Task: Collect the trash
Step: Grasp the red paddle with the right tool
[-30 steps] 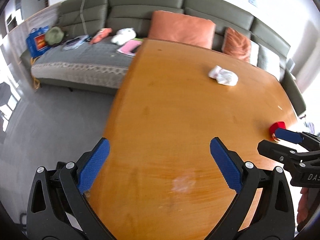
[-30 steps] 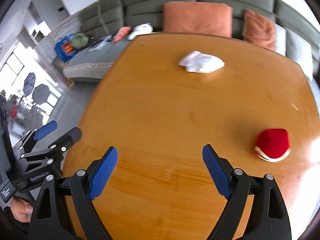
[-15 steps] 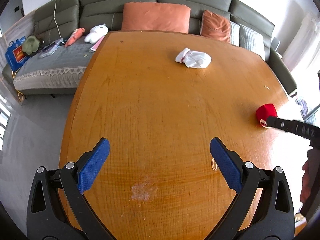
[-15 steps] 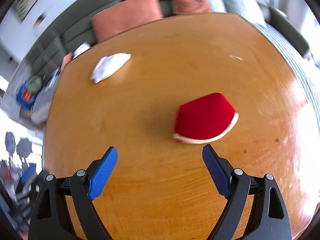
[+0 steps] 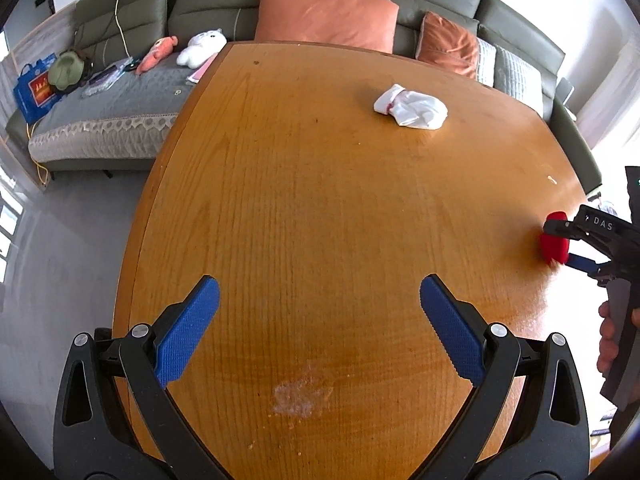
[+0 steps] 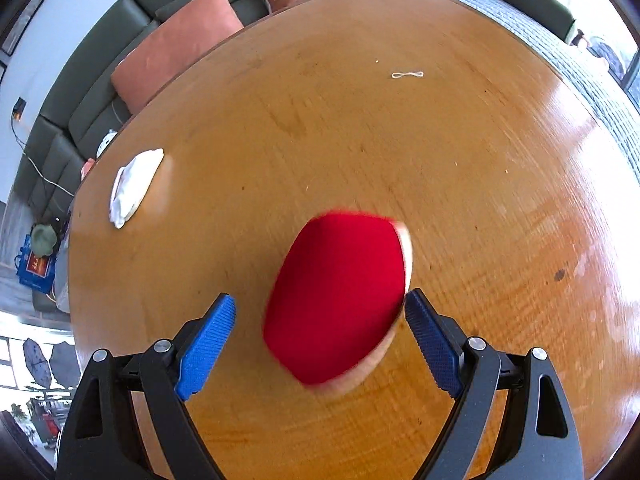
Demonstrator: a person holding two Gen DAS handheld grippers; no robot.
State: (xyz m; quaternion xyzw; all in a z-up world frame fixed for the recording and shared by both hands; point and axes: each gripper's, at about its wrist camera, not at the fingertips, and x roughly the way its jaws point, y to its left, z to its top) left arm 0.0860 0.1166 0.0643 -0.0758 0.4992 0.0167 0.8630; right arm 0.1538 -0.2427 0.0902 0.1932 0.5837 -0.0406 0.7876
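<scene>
the right hand-held gripper (image 6: pixel 320 316) stands spread wide over a red piece of trash (image 6: pixel 340 300) that lies on the table (image 6: pixel 360 140) near its right edge. the red thing sits between the two blue pads; the right pad (image 6: pixel 432 348) is at or just beside its pale rim, the left pad (image 6: pixel 204 348) has a gap to it, and nothing is pinched yet. to do this well, centre the jaws so both pads meet the red body together, lower until the tips are close to the wood, then squeeze evenly; it looks soft, so a low, full bite should hold better than a nip at the rim. the picture is a bit blurred, so exact contact on the right side cannot be told.

the left hand-held gripper (image 5: pixel 320 332) is released and empty over bare wood near a whitish smear (image 5: pixel 300 396). a crumpled white piece (image 5: pixel 412 110) waits well apart toward the sofa (image 5: pixel 200 12), a fair next target for that hand.
</scene>
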